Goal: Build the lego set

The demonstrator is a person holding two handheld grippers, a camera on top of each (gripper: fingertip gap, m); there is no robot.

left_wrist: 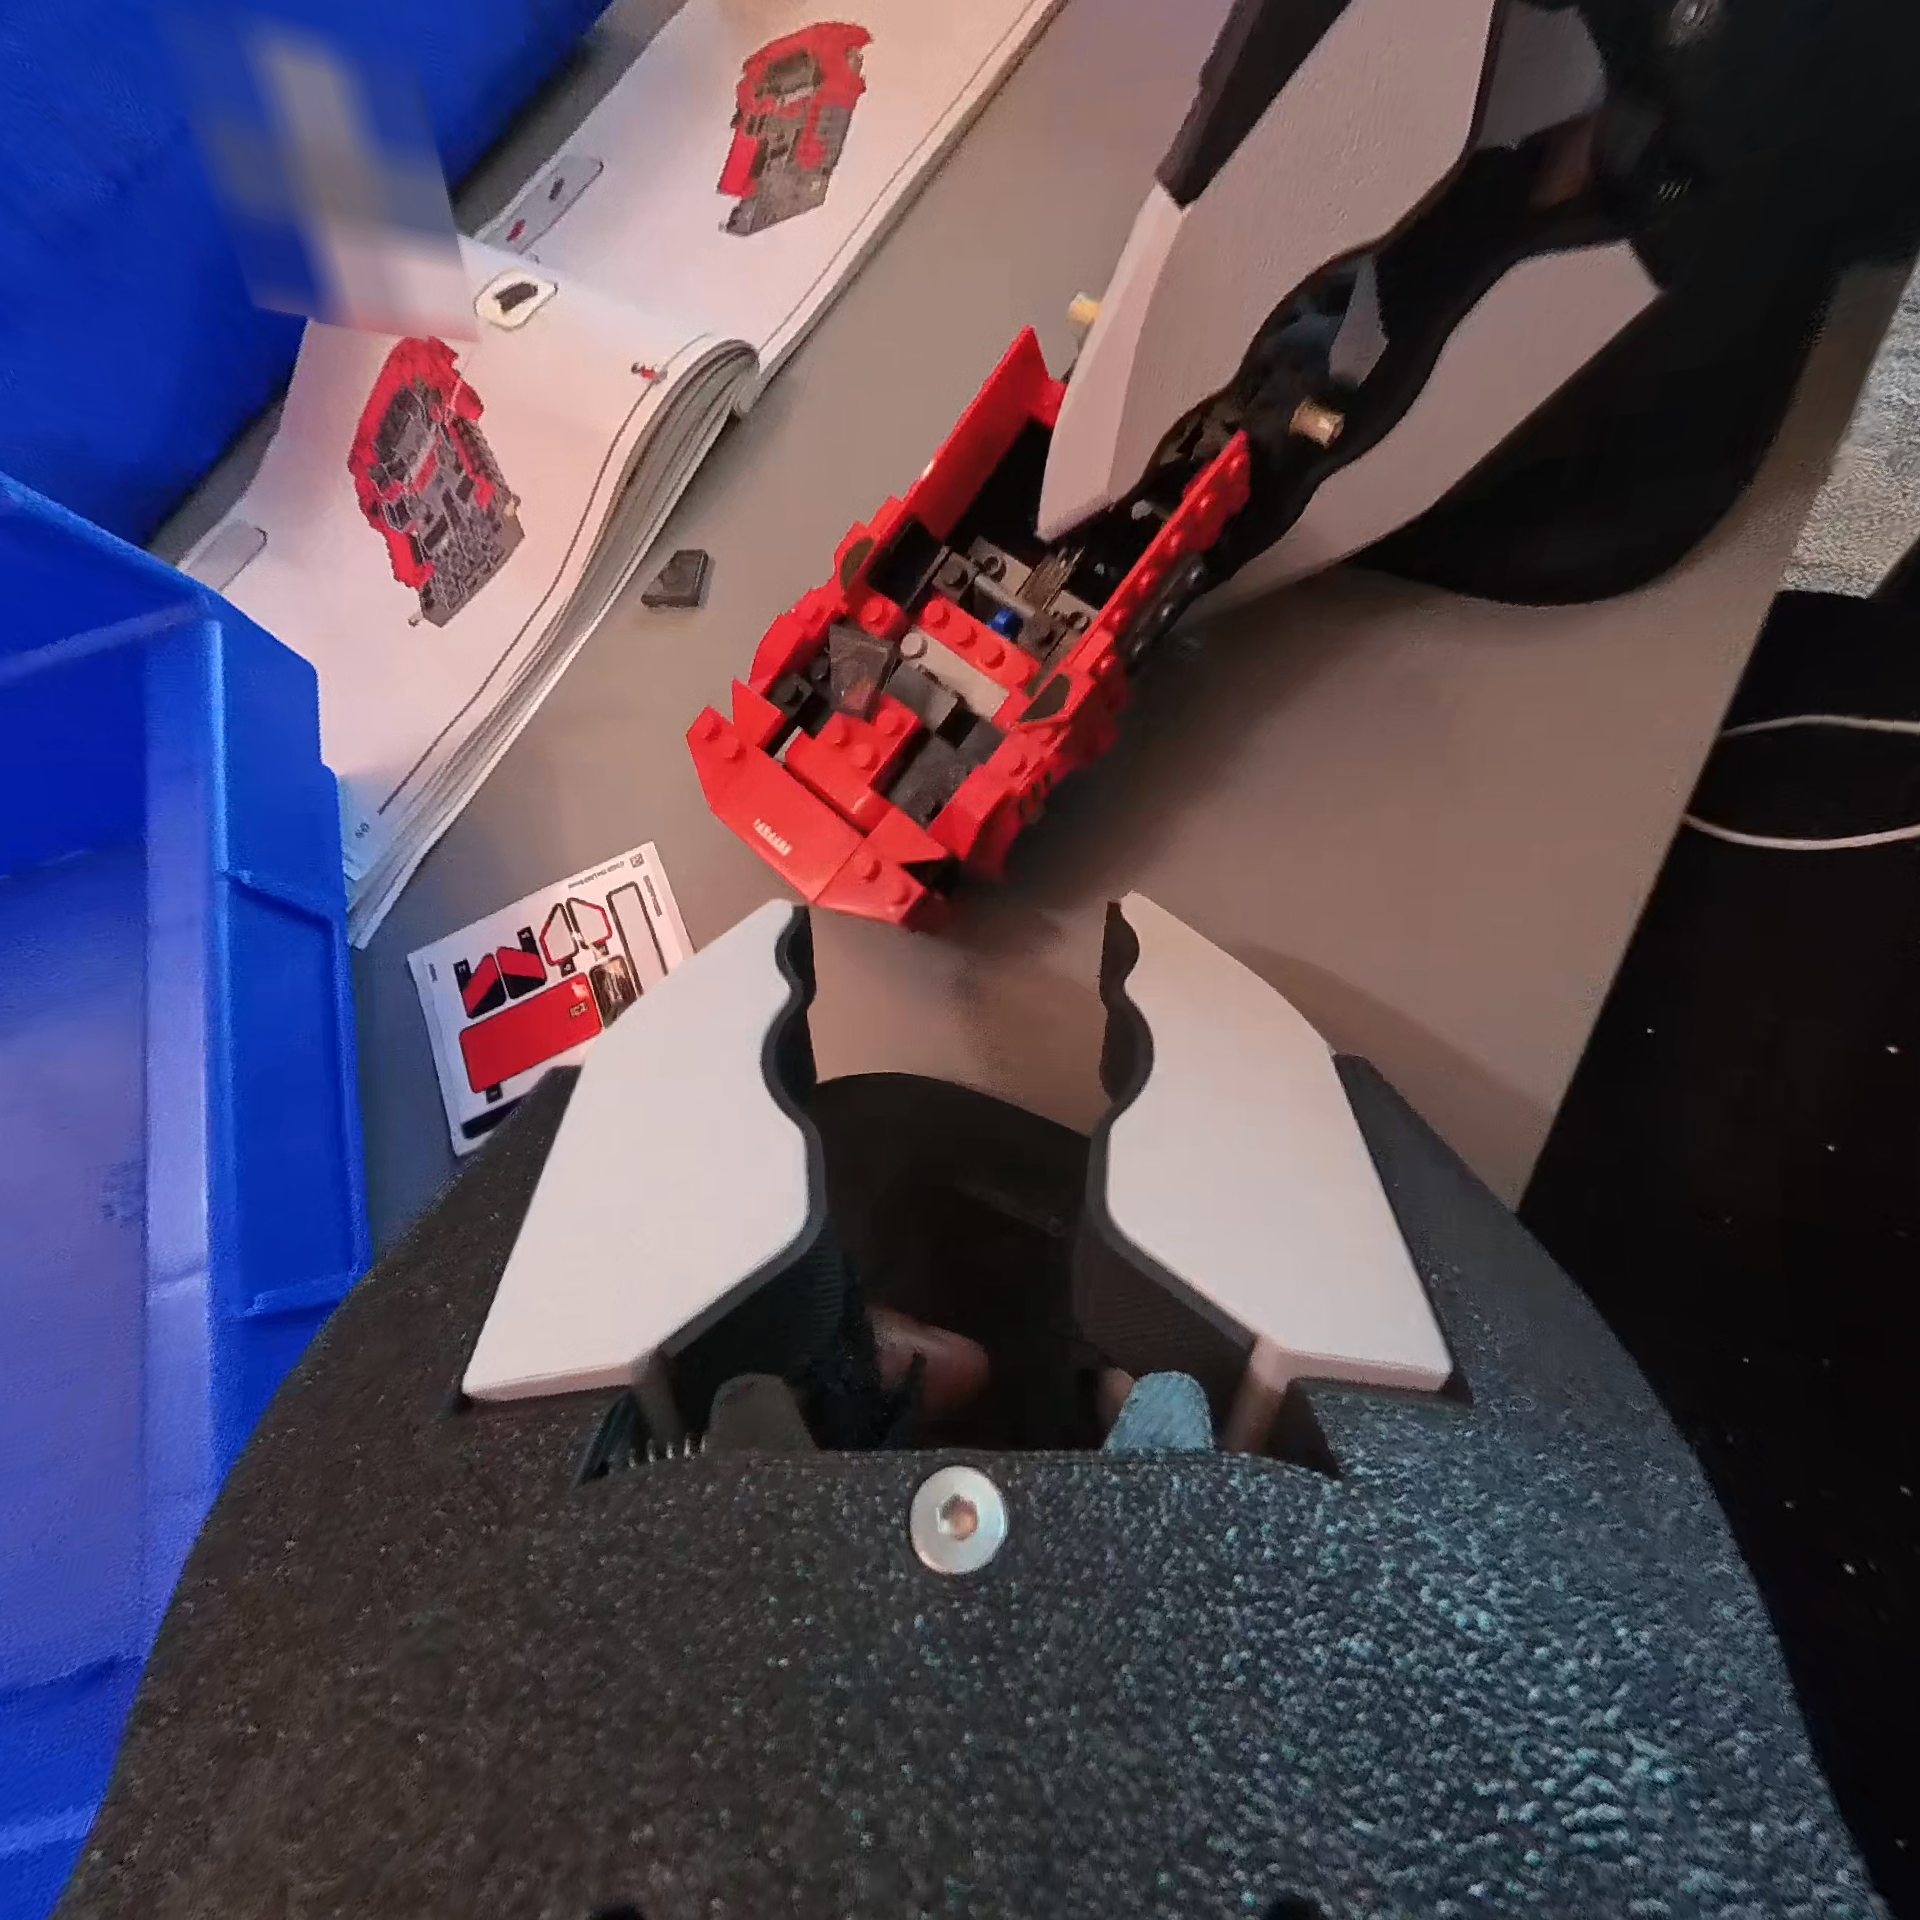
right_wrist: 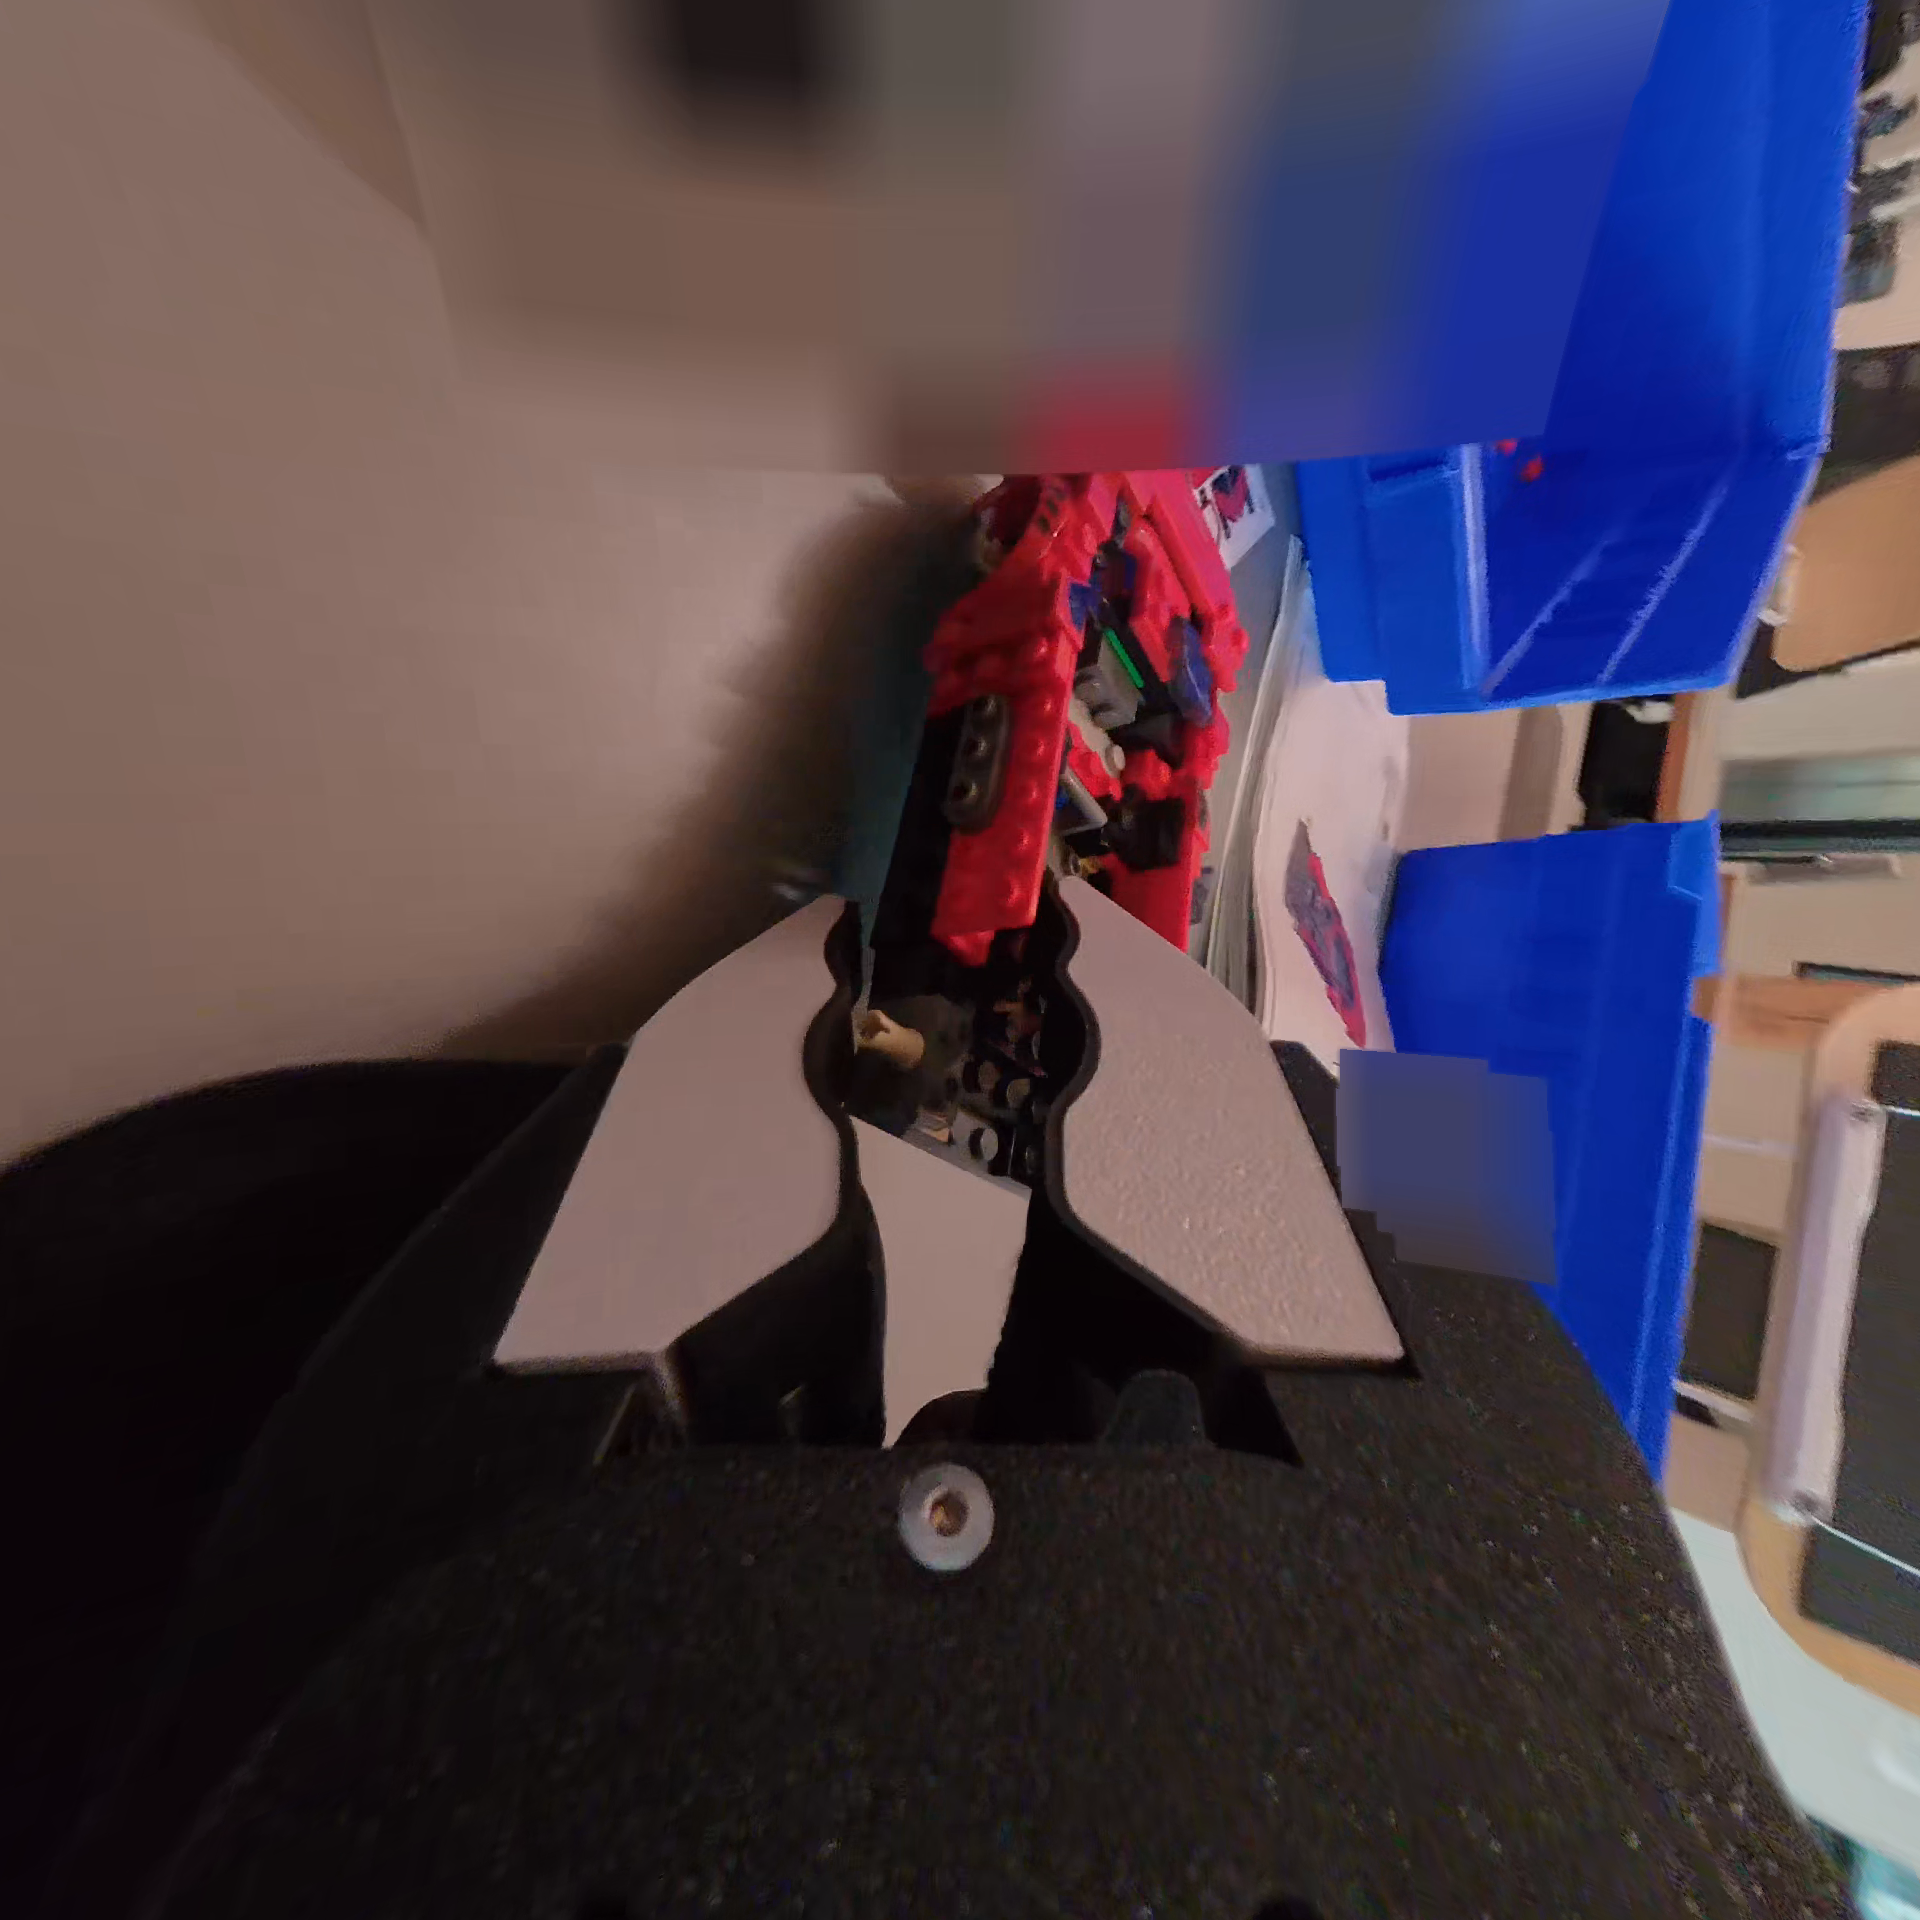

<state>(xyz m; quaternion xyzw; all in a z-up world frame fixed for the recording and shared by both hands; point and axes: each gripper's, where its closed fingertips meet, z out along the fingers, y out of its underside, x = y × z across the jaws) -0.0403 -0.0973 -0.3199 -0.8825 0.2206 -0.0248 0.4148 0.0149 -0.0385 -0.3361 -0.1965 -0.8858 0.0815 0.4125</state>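
We see the half-built red-and-black brick car (left_wrist: 951, 665) clamped at its rear by the right hand-held gripper (right_wrist: 951, 925), raised off the grey surface (left_wrist: 1351, 831). The left hand-held gripper (left_wrist: 956, 914) gapes empty by its nose. We judge it light, rigid, yet apt to shed pieces; grip the solid sides.

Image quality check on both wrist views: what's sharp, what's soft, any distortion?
Left wrist view: red car and manual fairly sharp, blue bins at the left edge smeared, straight table edges bowed by the wide lens. Right wrist view: softer overall, car close and blurred, bins streaked, dim warm light; the mosaic patches were added afterwards.
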